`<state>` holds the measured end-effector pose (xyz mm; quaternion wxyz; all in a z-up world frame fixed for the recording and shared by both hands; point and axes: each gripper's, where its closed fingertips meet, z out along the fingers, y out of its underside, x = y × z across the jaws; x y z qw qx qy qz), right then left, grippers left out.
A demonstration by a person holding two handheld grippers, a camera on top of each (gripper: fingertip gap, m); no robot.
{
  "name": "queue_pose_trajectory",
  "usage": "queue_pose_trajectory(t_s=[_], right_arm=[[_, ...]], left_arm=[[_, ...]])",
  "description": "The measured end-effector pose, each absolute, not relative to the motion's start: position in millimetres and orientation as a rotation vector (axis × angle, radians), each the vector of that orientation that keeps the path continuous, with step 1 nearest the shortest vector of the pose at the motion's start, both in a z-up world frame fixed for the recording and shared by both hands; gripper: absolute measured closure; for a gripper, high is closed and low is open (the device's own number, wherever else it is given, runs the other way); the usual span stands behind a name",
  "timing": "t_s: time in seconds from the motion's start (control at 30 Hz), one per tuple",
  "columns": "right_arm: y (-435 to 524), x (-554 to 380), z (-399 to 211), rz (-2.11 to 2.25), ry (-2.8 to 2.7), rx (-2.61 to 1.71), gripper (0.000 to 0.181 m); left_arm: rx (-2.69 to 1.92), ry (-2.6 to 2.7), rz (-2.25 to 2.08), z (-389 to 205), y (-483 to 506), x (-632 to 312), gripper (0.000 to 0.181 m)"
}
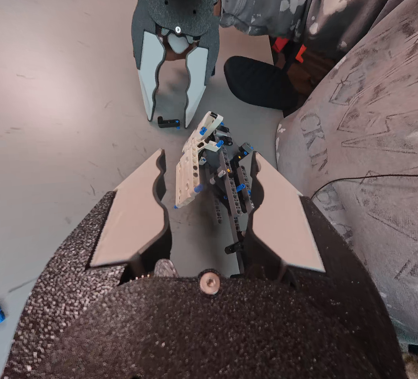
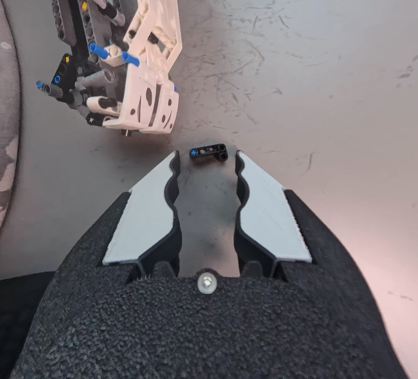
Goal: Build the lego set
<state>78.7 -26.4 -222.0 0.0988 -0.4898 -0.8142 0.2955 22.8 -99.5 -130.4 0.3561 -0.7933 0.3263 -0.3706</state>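
Observation:
A half-built Lego assembly [image 1: 217, 176] of white panels, dark grey beams and blue pins lies tilted between the fingers of my left gripper [image 1: 209, 152]. That gripper is open. The assembly's dark beams rest against the right finger, with a gap at the left finger. The assembly also shows at the upper left of the right wrist view [image 2: 149, 74]. A small black L-shaped beam [image 2: 208, 151] with a blue pin lies flat on the grey table [image 2: 316, 74]. My right gripper [image 2: 207, 153] is open, its tips on either side of this beam. Both show in the left wrist view too: the gripper [image 1: 168, 123] and the beam [image 1: 168, 122].
A person's grey patterned clothing [image 1: 362, 119] fills the right side, close to the assembly. A black chair seat [image 1: 260, 83] and a red clamp [image 1: 285, 45] sit past the table edge. A blue piece [image 1: 1, 316] shows at the left border. My right fingertips sit around 15 cm from my left ones.

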Motion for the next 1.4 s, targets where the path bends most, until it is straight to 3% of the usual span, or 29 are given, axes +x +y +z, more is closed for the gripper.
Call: queue_pose_trajectory(t_s=[0.03,0.07,0.17,0.37,0.63,1.4], right_arm=[[-25.4,75.7,-220.5,0.887,-2.400,-1.441,0.147],[-27.0,77.4,-220.5,0.893,-2.420,-1.438,0.149],[-30.3,73.6,-206.0,0.927,-2.340,-1.354,0.149],[-64.5,58.8,-116.2,1.125,-1.968,-1.214,0.149],[-93.7,53.7,-148.8,0.917,-1.944,-1.270,0.149],[-95.3,53.4,-152.8,0.861,-1.918,-1.231,0.149]], left_arm=[[-2.033,0.827,-0.949,-127.3,-98.5,22.2,0.109],[-2.017,0.813,-0.935,-125.0,-97.9,21.9,0.112],[-1.990,0.784,-0.844,-125.0,-95.1,18.5,0.118],[-2.020,0.856,-0.726,-138.3,-95.5,15.5,0.131],[-2.040,0.978,-0.710,-147.0,-86.2,22.0,0.140],[-2.148,1.091,-0.698,-162.6,-91.8,31.0,0.143]])
